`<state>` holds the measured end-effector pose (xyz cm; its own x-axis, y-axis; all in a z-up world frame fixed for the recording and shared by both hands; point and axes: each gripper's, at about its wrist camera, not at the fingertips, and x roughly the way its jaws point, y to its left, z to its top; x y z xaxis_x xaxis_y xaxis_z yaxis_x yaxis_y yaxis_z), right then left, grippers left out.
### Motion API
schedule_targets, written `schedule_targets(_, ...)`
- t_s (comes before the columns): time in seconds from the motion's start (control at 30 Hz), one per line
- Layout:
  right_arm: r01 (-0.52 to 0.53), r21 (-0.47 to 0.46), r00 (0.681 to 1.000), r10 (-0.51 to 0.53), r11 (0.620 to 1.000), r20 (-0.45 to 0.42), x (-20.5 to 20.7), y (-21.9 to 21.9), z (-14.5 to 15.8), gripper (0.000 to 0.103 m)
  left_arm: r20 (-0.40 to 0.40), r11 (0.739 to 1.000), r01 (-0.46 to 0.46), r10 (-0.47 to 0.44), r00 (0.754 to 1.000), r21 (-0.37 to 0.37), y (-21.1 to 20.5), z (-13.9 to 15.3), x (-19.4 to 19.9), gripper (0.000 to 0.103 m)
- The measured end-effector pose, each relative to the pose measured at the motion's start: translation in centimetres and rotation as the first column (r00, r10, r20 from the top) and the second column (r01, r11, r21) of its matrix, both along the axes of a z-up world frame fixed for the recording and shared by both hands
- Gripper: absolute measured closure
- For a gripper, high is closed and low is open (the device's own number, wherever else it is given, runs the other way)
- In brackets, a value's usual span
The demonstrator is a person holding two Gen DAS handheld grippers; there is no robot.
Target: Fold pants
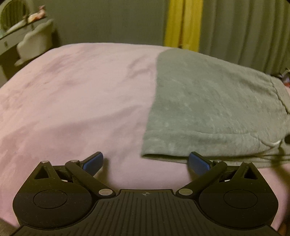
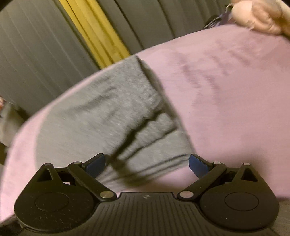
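Observation:
Grey sweatpants (image 1: 208, 109) lie folded flat on a pink bed cover (image 1: 81, 99), filling the right half of the left wrist view. My left gripper (image 1: 145, 162) is open and empty, low over the cover just in front of the pants' near left corner. In the blurred right wrist view the same pants (image 2: 108, 118) lie with their dark drawstrings (image 2: 130, 138) trailing toward me. My right gripper (image 2: 146, 163) is open and empty, hovering over the pants' near edge by the drawstrings.
Grey curtains (image 1: 244, 27) with a yellow strip (image 1: 183, 23) hang behind the bed. A white dresser and chair (image 1: 27, 41) stand at the far left. A pink plush thing (image 2: 259, 14) sits at the bed's far right.

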<state>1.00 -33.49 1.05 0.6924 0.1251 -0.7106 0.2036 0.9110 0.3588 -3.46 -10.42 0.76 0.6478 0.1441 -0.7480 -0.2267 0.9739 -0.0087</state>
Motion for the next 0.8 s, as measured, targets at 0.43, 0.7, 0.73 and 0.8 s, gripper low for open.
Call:
schedule_targets(0.43,-0.186,-0.188,0.982,0.185,0.964,-0.022,-4.1,3.7,2.2,0.004,-0.114,0.942,0.332,-0.325,0.939,0.049,-3.1,4.0,-6.0,0.0)
schedule_targets(0.7,-0.255,-0.105,0.961,0.24,0.961,-0.139,-4.6,4.6,0.9,0.004,-0.06,0.926,0.36,-0.368,0.928,-0.115,-2.3,6.2,-8.3,0.0)
schedule_targets(0.73,-0.251,-0.121,0.962,0.234,0.96,-0.139,-4.4,4.9,0.8,0.004,-0.04,0.938,0.322,-0.329,0.943,-0.126,-2.1,6.1,-7.8,0.0)
schedule_targets(0.8,-0.237,-0.169,0.968,0.217,0.957,-0.129,-4.3,5.5,0.7,0.004,0.0,0.966,0.229,-0.231,0.973,-0.12,-1.7,5.7,-6.4,0.0)
